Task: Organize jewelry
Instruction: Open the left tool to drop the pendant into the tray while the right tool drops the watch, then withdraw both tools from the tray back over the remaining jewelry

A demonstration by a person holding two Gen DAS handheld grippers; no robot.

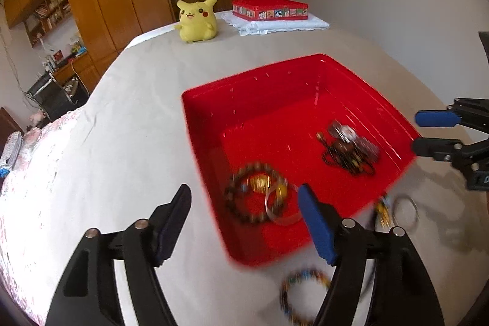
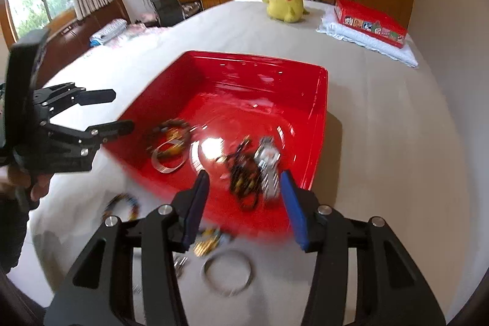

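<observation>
Angling downward, the left gripper point(image 1: 244, 200) and right gripper point(image 2: 244, 184) are held spread and empty above the glossy red plastic bin point(image 1: 363, 75), set on a beige-covered bed point(image 1: 137, 127).

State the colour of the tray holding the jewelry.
Bright red tray, glossy inside; clearest in the right wrist view.

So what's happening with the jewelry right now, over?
Left gripper and right gripper open, empty. Bracelets in red bin. Silver bangle outside. Nothing blocking.
</observation>
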